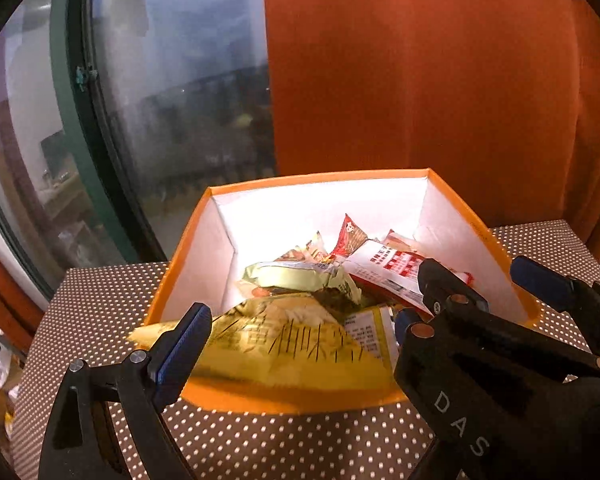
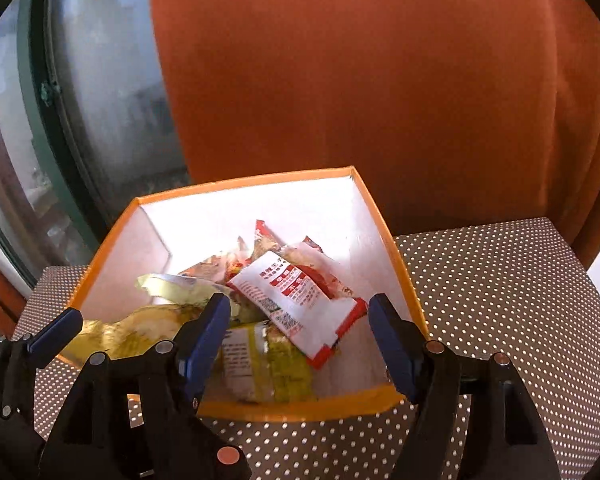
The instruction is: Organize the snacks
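Both grippers are seen at the near rim of the orange box [image 2: 380, 216] on the dotted tabletop [image 2: 500, 280]: left gripper [image 1: 300, 332] and right gripper [image 2: 300, 340], fingers spread wide, nothing held. A yellow snack bag [image 1: 284, 344] is draped over the rim at 6 o'clock. Deeper inside, a white-and-red packet [image 2: 296, 300] is noted toward 12 o'clock; an orange curtain [image 2: 380, 80] is seen beyond.

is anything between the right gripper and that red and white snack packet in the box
Nothing visible. The right gripper sits open over the orange box, and the red and white packet lies on top of the pile between its jaws.
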Tool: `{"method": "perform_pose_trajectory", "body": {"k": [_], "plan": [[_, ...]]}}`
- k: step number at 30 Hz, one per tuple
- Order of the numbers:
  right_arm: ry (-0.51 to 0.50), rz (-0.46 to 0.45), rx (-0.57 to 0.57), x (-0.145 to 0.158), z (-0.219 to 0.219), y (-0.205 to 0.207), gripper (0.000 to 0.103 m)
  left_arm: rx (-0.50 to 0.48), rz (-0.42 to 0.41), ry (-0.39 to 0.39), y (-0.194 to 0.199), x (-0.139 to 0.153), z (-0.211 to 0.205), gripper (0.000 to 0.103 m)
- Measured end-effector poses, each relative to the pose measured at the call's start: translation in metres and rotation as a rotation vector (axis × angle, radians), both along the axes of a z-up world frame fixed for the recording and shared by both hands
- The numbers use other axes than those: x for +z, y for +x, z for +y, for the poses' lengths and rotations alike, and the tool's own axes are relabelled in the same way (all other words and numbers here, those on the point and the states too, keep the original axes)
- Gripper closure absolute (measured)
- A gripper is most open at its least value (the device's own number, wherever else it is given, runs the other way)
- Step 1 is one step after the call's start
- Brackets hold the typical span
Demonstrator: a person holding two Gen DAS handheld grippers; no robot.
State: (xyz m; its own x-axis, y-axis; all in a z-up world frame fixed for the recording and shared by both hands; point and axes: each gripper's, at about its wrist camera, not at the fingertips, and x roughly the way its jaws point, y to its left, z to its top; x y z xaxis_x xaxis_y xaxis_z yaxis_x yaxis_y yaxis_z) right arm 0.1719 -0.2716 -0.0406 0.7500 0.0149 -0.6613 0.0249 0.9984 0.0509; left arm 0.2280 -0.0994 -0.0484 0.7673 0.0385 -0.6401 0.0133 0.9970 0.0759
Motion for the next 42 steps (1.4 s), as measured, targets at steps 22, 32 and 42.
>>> {"method": "perform_pose_trajectory", "body": {"k": [22, 32, 42], "plan": [[-0.013, -0.213, -0.001, 0.068, -0.013, -0.18, 0.015, 0.023, -0.218, -0.041, -0.186, 0.047, 0.029, 0.004], [-0.05, -0.27, 0.001, 0.072, -0.016, -0.233, 0.013, 0.017, -0.264, -0.037, -0.226, 0.046, 0.034, 0.003], [-0.031, -0.28, 0.001, 0.073, -0.022, -0.246, 0.011, 0.023, -0.262, -0.047, -0.231, 0.045, 0.028, 0.003]]}}
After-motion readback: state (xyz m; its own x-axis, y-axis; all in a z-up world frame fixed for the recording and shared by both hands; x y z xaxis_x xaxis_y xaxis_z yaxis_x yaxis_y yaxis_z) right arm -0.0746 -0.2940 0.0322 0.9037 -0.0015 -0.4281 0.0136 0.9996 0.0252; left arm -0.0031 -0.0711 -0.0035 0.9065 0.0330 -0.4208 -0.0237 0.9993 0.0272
